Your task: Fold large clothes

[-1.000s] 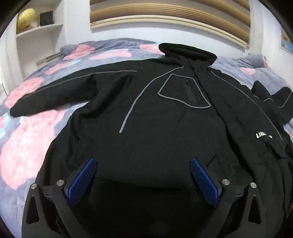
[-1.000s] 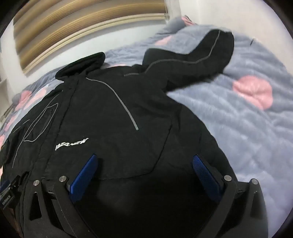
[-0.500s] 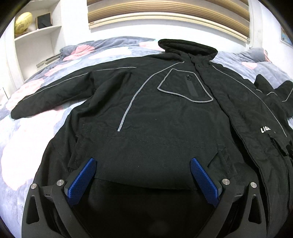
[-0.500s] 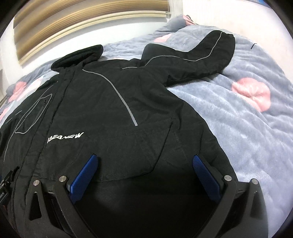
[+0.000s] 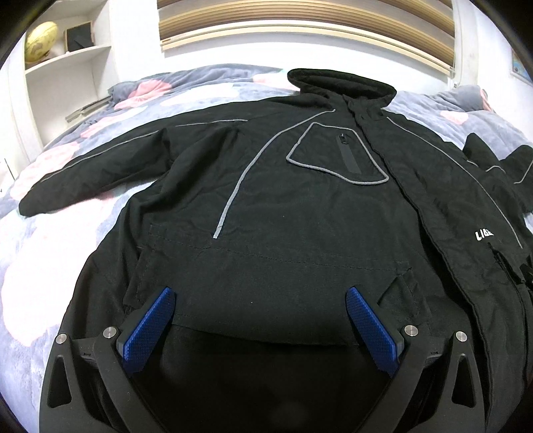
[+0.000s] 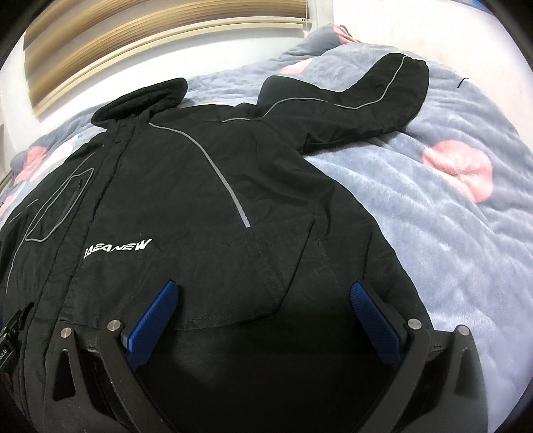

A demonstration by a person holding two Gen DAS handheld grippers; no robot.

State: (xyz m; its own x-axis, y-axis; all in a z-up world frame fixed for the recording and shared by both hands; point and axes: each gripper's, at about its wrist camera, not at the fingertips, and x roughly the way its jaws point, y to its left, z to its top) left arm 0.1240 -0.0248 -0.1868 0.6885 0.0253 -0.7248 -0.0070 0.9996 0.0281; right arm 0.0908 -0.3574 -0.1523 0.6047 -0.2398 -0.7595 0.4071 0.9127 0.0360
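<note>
A large black jacket [image 5: 283, 213] with grey piping lies front up on the bed, collar at the far side. Its left sleeve [image 5: 100, 166] stretches out to the left. In the right wrist view the jacket [image 6: 186, 206] shows white lettering, and its right sleeve [image 6: 353, 106] bends up and to the right. My left gripper [image 5: 260, 296] is open and empty over the hem, left of the front closure. My right gripper [image 6: 263, 289] is open and empty over the hem on the right half.
The bed is covered by a grey blanket with pink flowers [image 6: 449, 206]. A white shelf with a yellow ball [image 5: 41, 41] stands at the far left. A wood-slatted headboard [image 5: 299, 23] runs along the wall behind the bed.
Both grippers have dropped lower and tilted toward the jacket's hem, so the jacket looks flatter and nearer. The jacket has not moved. Both grippers stay open.
</note>
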